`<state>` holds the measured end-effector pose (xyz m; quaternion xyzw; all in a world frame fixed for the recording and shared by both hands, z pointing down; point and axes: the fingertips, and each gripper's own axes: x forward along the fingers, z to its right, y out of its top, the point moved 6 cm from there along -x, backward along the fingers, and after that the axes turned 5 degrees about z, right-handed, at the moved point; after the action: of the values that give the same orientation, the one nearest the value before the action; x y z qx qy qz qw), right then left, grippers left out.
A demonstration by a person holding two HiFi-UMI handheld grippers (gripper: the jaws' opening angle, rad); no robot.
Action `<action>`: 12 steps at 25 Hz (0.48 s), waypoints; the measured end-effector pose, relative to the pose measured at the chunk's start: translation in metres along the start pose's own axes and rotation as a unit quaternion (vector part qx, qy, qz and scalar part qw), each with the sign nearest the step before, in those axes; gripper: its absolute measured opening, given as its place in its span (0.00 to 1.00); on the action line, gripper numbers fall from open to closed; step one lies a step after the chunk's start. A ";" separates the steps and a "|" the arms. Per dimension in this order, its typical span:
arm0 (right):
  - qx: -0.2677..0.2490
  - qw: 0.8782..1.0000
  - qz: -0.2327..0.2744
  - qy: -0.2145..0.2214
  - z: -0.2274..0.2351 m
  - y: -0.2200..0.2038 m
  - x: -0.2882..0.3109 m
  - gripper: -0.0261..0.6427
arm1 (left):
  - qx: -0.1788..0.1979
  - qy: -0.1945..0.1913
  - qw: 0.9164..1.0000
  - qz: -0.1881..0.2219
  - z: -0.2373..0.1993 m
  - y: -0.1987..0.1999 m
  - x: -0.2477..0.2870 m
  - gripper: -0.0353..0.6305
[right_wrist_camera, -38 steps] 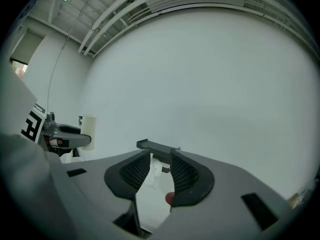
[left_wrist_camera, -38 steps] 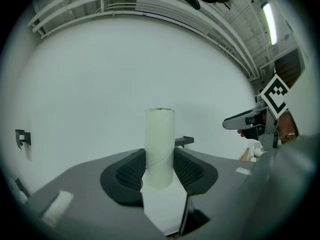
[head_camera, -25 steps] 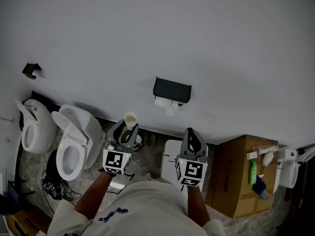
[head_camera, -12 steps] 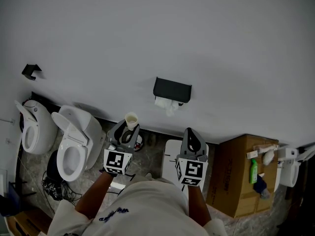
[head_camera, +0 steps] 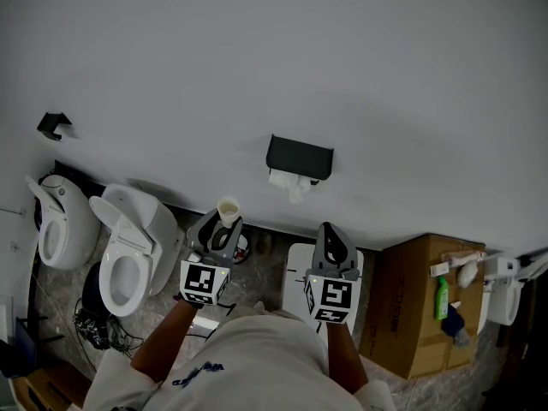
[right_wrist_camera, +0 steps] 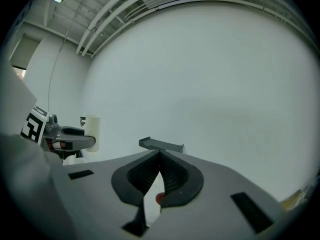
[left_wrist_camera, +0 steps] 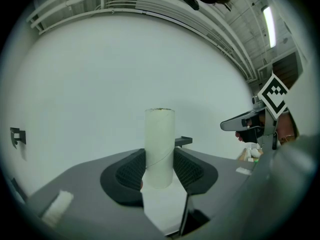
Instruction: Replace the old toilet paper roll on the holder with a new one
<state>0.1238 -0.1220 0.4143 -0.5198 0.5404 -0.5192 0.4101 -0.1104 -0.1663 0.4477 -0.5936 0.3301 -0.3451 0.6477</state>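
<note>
- The left tool (left_wrist_camera: pixel 160 158) has its jaws part-closed on the lower end of the upright cardboard tube (left_wrist_camera: pixel 159 129); squeezed harder it may crush, held looser it may tip out
- The right tool (right_wrist_camera: pixel 160 160) is fully closed and empty, unable to catch anything
- The holder (head_camera: pixel 299 155) is on the wall, apart from both tools; its white paper (head_camera: pixel 291 183) could snag
</note>
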 end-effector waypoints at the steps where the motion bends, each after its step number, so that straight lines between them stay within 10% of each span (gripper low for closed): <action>1: 0.000 1.000 -0.001 0.000 0.000 0.000 0.001 0.05 | 0.000 0.000 1.000 0.000 0.000 0.000 0.001 0.32; 12: 0.003 1.000 -0.010 0.003 0.004 -0.006 0.010 0.05 | -0.001 -0.005 1.000 -0.002 0.000 -0.003 0.011 0.32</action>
<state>0.1276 -0.1317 0.4202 -0.5222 0.5354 -0.5263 0.4046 -0.1047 -0.1753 0.4505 -0.5967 0.3253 -0.3432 0.6483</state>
